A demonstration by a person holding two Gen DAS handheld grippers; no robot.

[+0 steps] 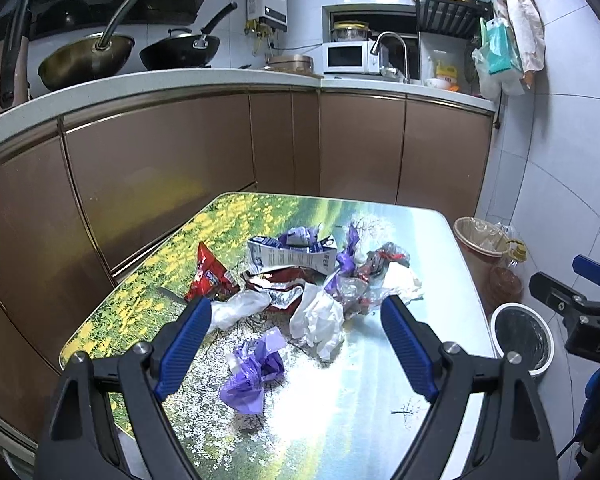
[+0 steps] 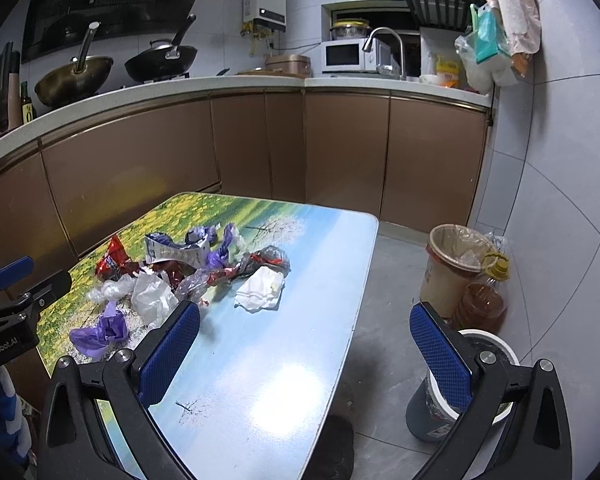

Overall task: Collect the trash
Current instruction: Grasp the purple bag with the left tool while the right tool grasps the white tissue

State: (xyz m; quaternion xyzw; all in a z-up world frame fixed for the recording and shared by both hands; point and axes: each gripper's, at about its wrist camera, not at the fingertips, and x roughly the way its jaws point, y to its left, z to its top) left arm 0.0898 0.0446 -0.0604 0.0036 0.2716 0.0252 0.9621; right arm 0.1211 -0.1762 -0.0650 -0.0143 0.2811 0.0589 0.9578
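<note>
A heap of trash lies on the landscape-printed table (image 1: 380, 384): a red snack bag (image 1: 206, 276), a torn white carton (image 1: 292, 254), crumpled white tissue (image 1: 318, 320), clear plastic and a purple plastic bag (image 1: 252, 372) nearest me. My left gripper (image 1: 296, 312) is open above the table's near side, its jaws framing the heap. My right gripper (image 2: 304, 320) is open and empty over the table's right edge. In the right wrist view the heap spans the table's (image 2: 284, 360) left part, with a white tissue (image 2: 260, 290) at its right. A small grey bin (image 2: 440, 408) stands on the floor.
A tan bin with a plastic liner (image 2: 456, 264) and an oil bottle (image 2: 484, 300) stand by the tiled wall. Brown kitchen cabinets (image 1: 180, 168) curve behind the table, with woks, a microwave and a sink on the counter. The small bin also shows in the left wrist view (image 1: 524, 336).
</note>
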